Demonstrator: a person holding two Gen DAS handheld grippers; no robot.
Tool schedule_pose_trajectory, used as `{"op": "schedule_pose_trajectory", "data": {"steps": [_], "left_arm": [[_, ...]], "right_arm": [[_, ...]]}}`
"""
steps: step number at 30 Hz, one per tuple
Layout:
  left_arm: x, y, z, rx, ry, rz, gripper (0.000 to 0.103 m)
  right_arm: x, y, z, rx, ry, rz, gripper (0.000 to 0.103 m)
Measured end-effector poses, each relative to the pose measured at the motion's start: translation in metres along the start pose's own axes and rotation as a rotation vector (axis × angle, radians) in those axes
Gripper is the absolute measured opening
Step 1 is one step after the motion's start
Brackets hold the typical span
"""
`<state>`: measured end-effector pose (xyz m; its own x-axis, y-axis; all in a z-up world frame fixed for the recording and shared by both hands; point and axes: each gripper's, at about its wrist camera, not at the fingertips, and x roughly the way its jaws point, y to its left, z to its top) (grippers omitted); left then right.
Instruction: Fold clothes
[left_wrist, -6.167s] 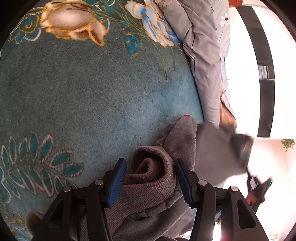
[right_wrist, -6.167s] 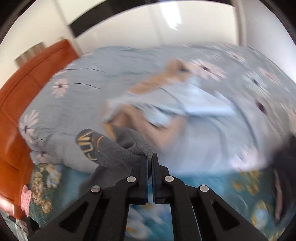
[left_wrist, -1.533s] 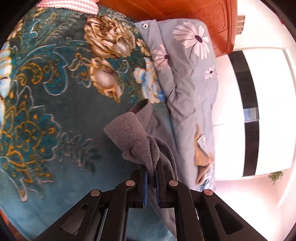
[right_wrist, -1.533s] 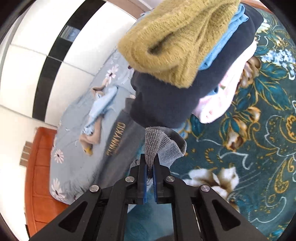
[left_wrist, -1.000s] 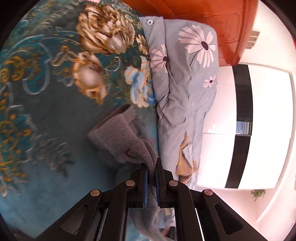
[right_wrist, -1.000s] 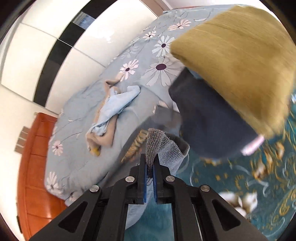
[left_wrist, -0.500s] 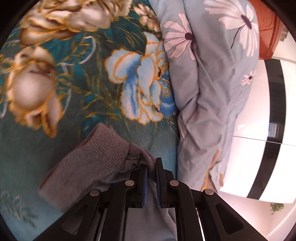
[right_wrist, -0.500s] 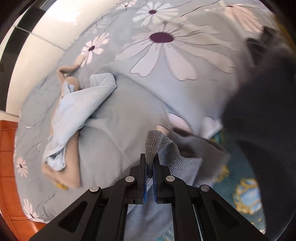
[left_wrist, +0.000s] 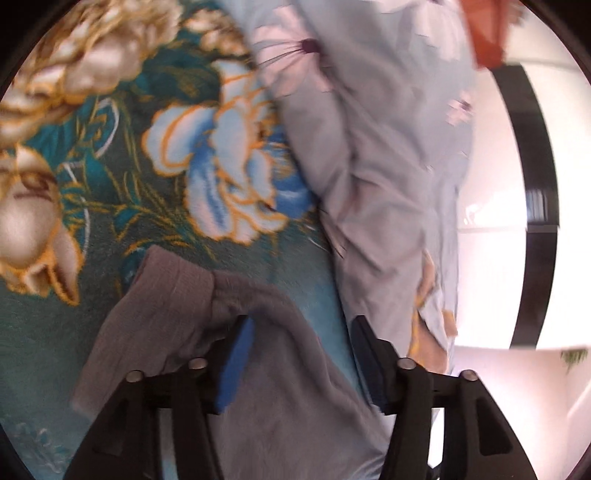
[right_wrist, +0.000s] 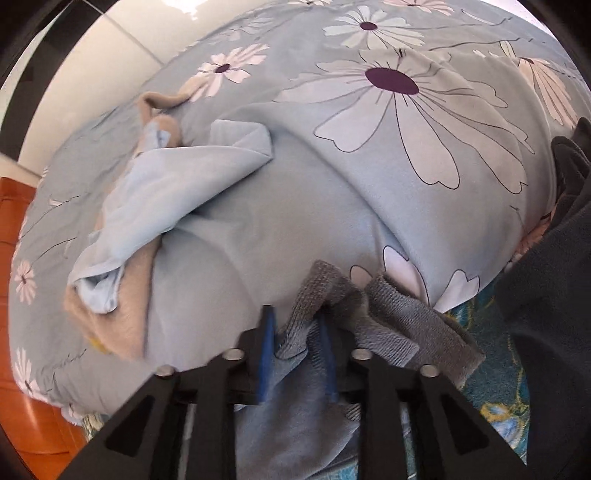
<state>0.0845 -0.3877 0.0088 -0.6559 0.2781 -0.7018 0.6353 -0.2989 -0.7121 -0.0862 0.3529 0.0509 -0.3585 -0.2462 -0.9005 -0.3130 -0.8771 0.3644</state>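
Half a second ago both my pairs of jaws were pinched shut on the grey sweater; now both are opening, and the garment has come down onto the teal flowered blanket. My left gripper stands wide, its blue pads clear of the cloth, the ribbed cuff lying flat just left of them and the grey body spreading between the fingers. My right gripper has parted less; a ribbed fold of the sweater stands up between its pads, which no longer press it. Beyond lies the grey-blue daisy-print duvet with a crumpled light-blue and tan garment on it, and a dark garment at right. No writing is readable in either view now.
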Motion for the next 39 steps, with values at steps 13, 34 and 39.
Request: {"op": "schedule_pose_trajectory", "data": {"steps": [13, 34, 39], "left_arm": [[-0.059, 0.090, -0.069, -0.069, -0.079, 0.143, 0.075], [-0.008, 0.118, -0.093, -0.196, -0.226, -0.002, 0.069], [-0.008, 0.120, -0.096, -0.201, -0.233, -0.015, 0.069]], "right_arm": [[-0.042, -0.034, -0.102, -0.048, -0.021, 0.036, 0.046], [0.001, -0.041, -0.078, 0.085, -0.124, 0.123, 0.046], [0.015, -0.054, -0.070, 0.194, -0.120, 0.167, 0.032]]}}
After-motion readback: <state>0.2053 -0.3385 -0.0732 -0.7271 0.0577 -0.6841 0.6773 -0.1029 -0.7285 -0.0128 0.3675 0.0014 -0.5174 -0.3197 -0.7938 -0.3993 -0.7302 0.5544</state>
